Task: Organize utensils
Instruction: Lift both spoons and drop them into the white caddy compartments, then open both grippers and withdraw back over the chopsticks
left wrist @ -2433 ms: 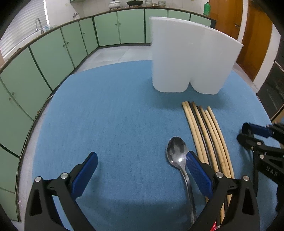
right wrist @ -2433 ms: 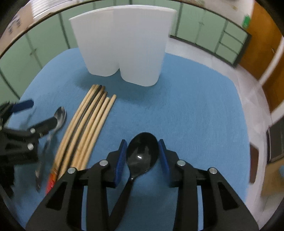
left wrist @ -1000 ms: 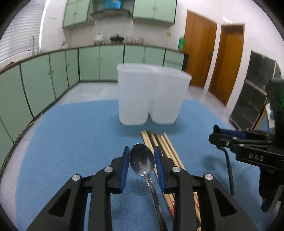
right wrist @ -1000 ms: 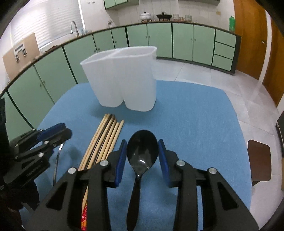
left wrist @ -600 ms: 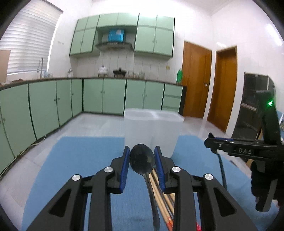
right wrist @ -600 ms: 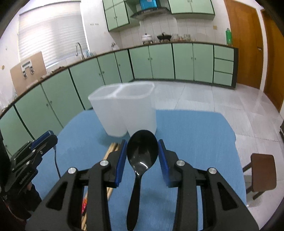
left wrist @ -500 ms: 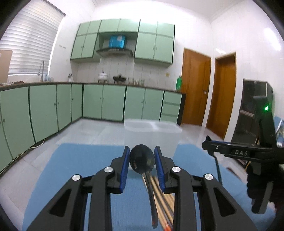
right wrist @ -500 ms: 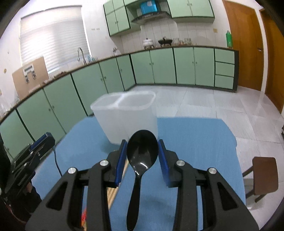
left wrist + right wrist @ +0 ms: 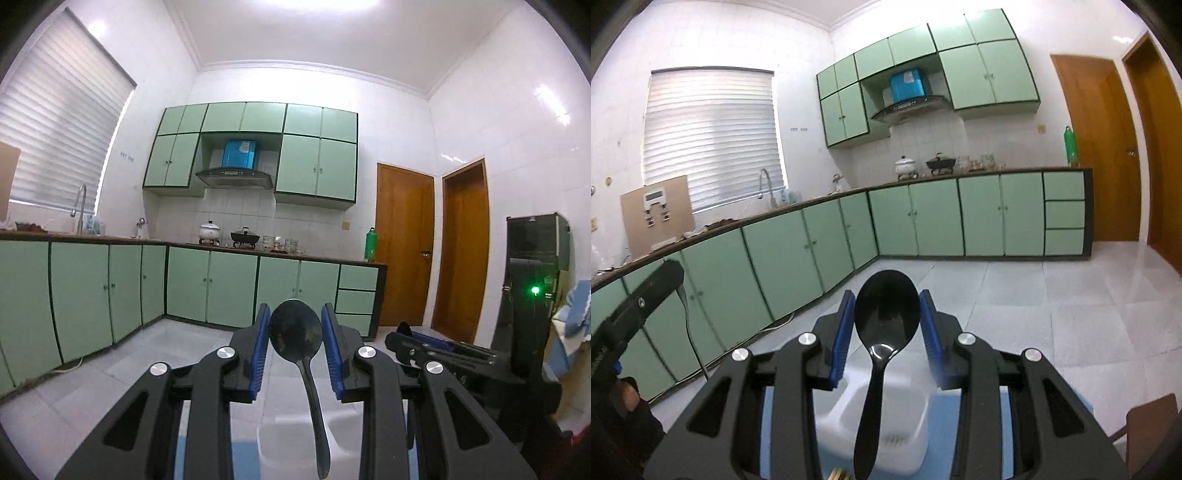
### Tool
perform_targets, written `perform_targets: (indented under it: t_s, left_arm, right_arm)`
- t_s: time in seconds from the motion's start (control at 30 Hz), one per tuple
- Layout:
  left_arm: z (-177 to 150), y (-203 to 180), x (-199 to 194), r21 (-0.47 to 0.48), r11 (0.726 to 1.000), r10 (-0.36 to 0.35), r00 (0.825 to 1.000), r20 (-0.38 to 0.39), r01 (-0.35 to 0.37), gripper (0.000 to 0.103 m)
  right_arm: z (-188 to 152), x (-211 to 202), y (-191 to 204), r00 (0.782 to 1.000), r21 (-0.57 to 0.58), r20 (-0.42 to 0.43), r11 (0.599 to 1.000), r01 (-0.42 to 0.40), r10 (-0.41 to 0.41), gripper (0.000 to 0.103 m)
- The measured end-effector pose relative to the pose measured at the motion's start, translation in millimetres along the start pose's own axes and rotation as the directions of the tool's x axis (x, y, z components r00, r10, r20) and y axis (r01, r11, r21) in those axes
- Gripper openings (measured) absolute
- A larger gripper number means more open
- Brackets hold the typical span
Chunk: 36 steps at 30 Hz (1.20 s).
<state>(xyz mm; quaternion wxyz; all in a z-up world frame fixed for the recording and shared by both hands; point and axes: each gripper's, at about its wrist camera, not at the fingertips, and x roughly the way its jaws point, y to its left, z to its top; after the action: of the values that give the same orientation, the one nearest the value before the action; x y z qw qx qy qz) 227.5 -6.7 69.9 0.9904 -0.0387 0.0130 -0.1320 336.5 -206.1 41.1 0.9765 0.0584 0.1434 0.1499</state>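
Note:
My left gripper (image 9: 295, 354) is shut on a metal spoon (image 9: 295, 334), bowl up between the blue pads, handle hanging down over the white two-part container (image 9: 343, 432) below. My right gripper (image 9: 886, 328) is shut on a black plastic spoon (image 9: 886, 314), handle hanging above the same white container (image 9: 882, 424). Both grippers are raised and tilted up. The right gripper also shows in the left wrist view (image 9: 424, 339), and the left gripper shows in the right wrist view (image 9: 646, 291). Wooden chopstick tips (image 9: 840, 474) peek out at the bottom edge.
The blue table mat (image 9: 940, 435) lies under the container. Green kitchen cabinets (image 9: 923, 221) and a tiled floor (image 9: 1071, 295) fill the background. A wooden stool (image 9: 1152, 421) stands at the right. Brown doors (image 9: 432, 251) are at the far right.
Both grippers have lifted with their spoons and tilted upward. The container and the mat have dropped to the bottom of both views.

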Motion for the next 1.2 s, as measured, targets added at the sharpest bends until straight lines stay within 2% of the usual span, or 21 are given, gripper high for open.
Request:
perform_targets:
  t_s: [0.2,0.37,0.67,0.83,0.97,1.07,1.2]
  left_arm:
    - [-22,3,54,0.018,1.000,0.023,0.998,-0.064,-0.022,0.028]
    - [-41,8,70,0.007,1.000,0.019,0.991,-0.135,-0.018,0.028]
    - [-39,9,50,-0.002,1.000,0.008,0.985,-0.173,-0.009,0.031]
    - [-32,8,21,-0.023,1.000,0.006,0.974,-0.227,-0.011,0.042]
    - [-43,2,-16,-0.021,1.000,0.012,0.948,-0.317,-0.020,0.052]
    - [-63,-3,-45,-0.026,0.999,0.013,0.911,-0.413,-0.026,0.055]
    - [-99,-9,-78,-0.022,0.999,0.022,0.840,-0.542,-0.041,0.057]
  right_arm:
    - [-7,43,-16,0.999,0.018,-0.031,0.999,0.038,-0.038,0.034]
    - [-23,52,-20,0.996,0.005,-0.082,1.000,0.026,-0.026,0.035]
    - [-29,28,-29,0.992,0.074,-0.127,0.997,0.013,-0.003,0.046]
    - [-37,-13,-32,0.985,0.120,-0.170,0.993,0.013,0.008,0.061]
    - [-60,-54,-30,0.974,0.143,-0.228,0.989,0.021,0.013,0.076]
    - [-88,-84,-23,0.957,0.133,-0.288,0.990,0.041,-0.001,0.080]
    - [-133,-117,-6,0.922,0.095,-0.384,0.992,0.081,-0.039,0.081]
